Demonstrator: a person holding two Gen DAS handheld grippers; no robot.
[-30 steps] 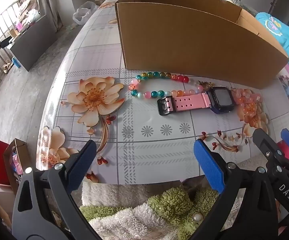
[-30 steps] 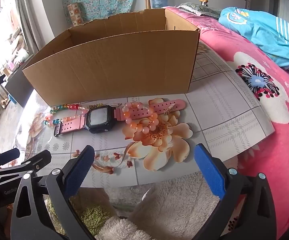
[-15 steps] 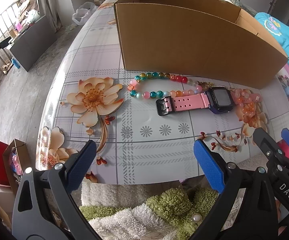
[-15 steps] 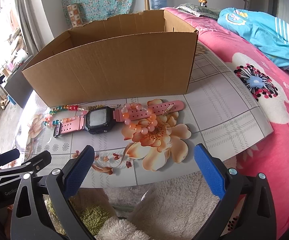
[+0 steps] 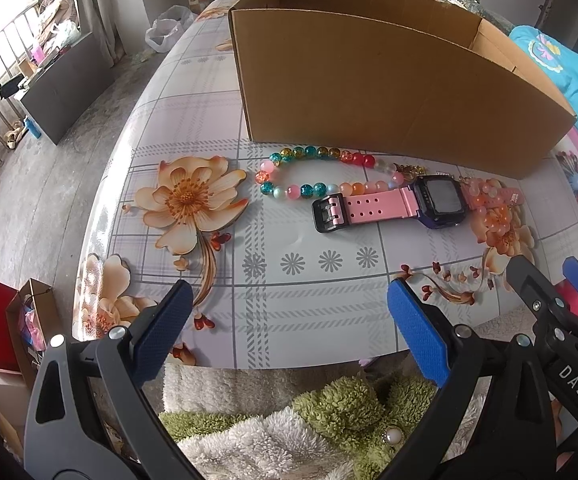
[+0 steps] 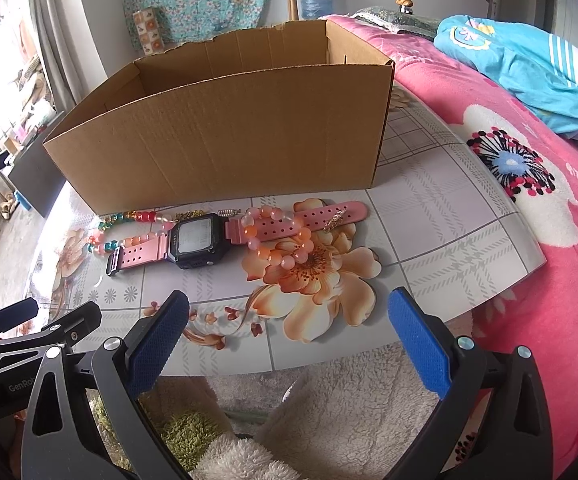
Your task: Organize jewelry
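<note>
Your left hand-held gripper (image 5: pixel 285 322) and right hand-held gripper (image 6: pixel 287 330) both spread wide, empty, pink watch (image 5: pixel 401 202) lying well beyond them on the counter (image 5: pixel 309 292), near the cardboard box (image 5: pixel 389 92).

A watch (image 6: pixel 193 240) lies on the table (image 6: pixel 449 216) before the cardboard box (image 6: pixel 225 136). Beaded bracelets flank it: one (image 5: pixel 317 172) left, one (image 6: pixel 281 236) right across its strap.
</note>
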